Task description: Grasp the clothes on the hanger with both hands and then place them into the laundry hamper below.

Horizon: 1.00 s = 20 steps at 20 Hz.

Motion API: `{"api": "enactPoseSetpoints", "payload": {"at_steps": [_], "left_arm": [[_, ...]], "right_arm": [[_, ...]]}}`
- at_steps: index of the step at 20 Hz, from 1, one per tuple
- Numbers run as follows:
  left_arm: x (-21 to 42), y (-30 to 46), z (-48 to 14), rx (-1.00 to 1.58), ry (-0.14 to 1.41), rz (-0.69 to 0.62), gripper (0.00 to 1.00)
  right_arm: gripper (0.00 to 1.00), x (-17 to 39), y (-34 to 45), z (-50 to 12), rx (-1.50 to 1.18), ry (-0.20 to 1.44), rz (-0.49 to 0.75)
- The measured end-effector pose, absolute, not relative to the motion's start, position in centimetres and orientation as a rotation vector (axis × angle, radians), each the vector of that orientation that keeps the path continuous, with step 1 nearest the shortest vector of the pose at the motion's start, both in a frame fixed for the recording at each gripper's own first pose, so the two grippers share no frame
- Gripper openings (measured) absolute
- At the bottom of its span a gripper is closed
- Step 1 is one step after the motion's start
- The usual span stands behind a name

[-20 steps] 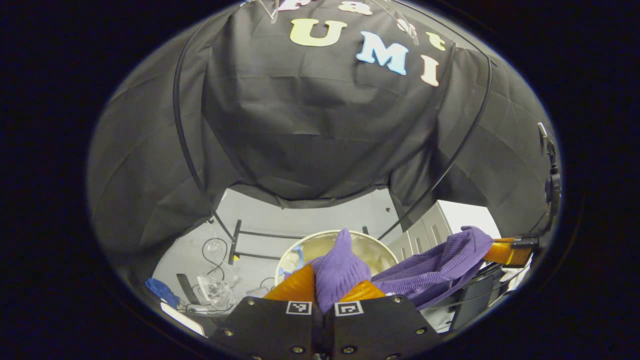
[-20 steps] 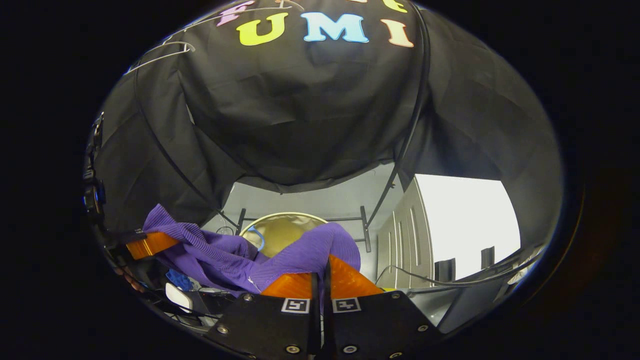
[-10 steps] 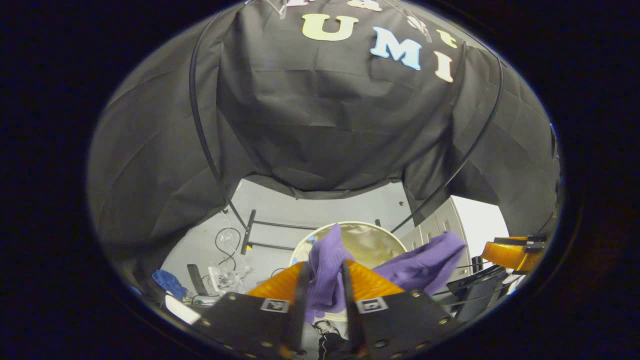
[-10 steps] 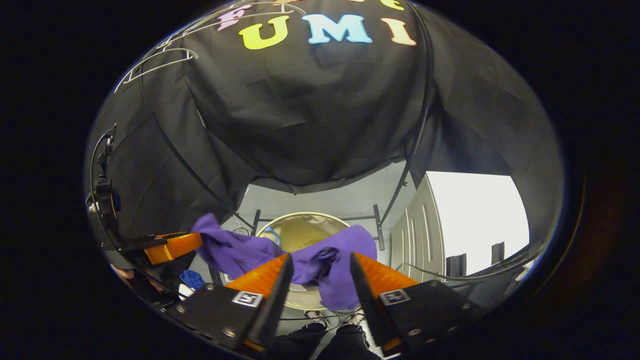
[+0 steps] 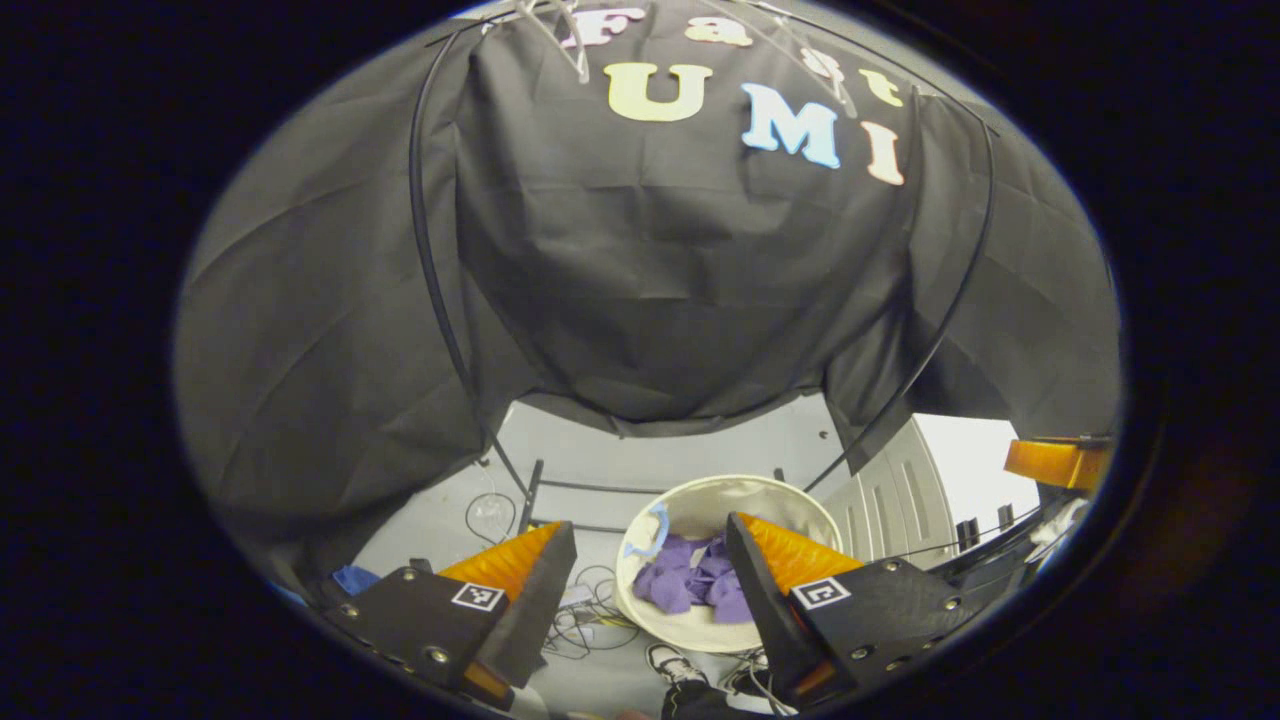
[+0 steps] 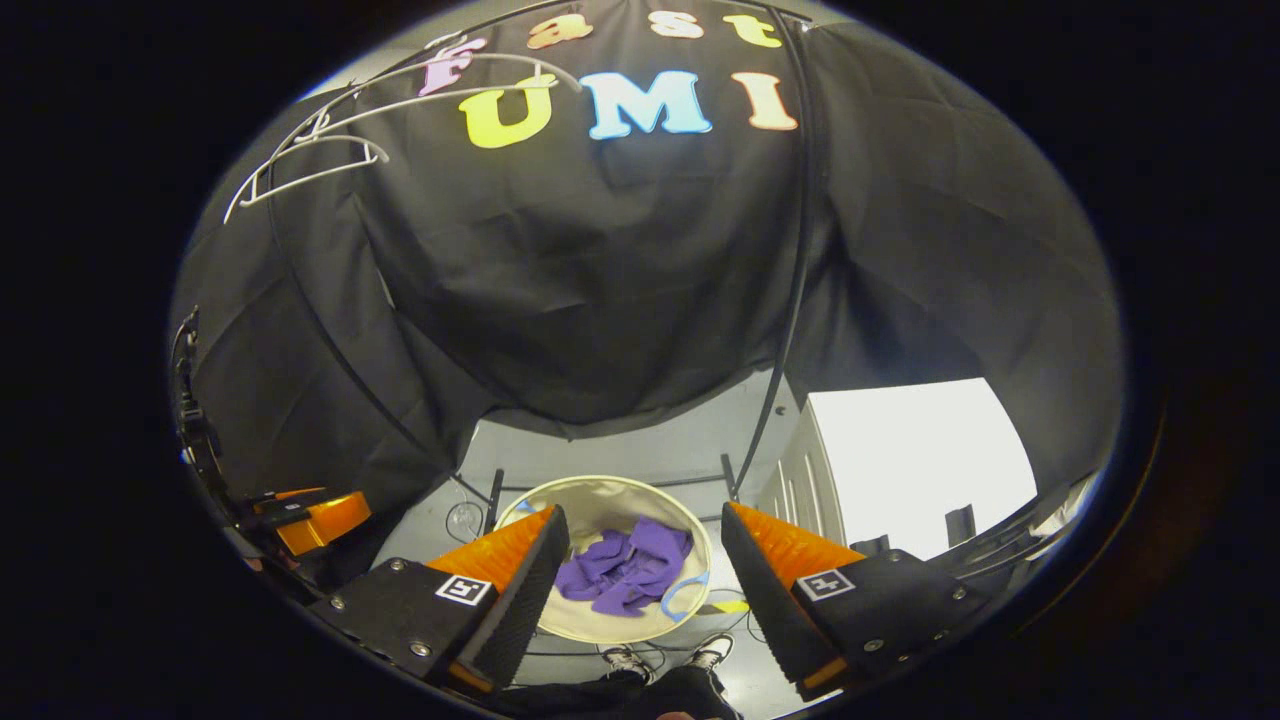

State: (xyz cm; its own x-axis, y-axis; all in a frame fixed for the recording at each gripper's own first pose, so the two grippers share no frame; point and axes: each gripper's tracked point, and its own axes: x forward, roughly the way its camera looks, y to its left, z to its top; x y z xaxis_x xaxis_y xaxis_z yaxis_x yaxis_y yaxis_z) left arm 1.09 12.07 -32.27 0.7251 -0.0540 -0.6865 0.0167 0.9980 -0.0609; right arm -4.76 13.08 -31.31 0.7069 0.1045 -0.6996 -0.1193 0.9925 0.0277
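Purple clothes now down in hamper, both claws wide open, empty.

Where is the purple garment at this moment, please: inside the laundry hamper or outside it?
Inside. The purple garment lies crumpled within the laundry hamper, below its round rim, and both grippers' jaws stand open above it.

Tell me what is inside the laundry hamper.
A crumpled purple garment lies in the laundry hamper, beside a blue loop handle. Anything beneath the cloth is covered.

hamper mouth: open above | frame poles: flank it
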Motion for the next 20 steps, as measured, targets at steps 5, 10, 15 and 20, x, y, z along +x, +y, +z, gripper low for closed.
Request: {"api": "enactPoseSetpoints", "payload": {"at_steps": [5,10,15,20], "left_arm": [[1.7,11.6,-24.8,-0.012,0.610,-0.092,0.88],[4.2,11.8,-14.8,-0.023,0.394,-0.103,0.89],[8.2,12.9,-4.7,-0.076,0.194,-0.089,0.94],[8.4,15.8,4.4,-0.065,0.001,-0.079,0.93]], "right_arm": [[0.95,-2.9,11.8,-25.1,-0.020,0.624,0.086],[0.91,-0.5,11.6,-15.0,-0.038,0.370,0.064],[0.92,0.5,11.2,-5.2,-0.079,0.121,0.050],[0.91,-0.1,10.0,0.9,-0.098,-0.038,0.030]]}}
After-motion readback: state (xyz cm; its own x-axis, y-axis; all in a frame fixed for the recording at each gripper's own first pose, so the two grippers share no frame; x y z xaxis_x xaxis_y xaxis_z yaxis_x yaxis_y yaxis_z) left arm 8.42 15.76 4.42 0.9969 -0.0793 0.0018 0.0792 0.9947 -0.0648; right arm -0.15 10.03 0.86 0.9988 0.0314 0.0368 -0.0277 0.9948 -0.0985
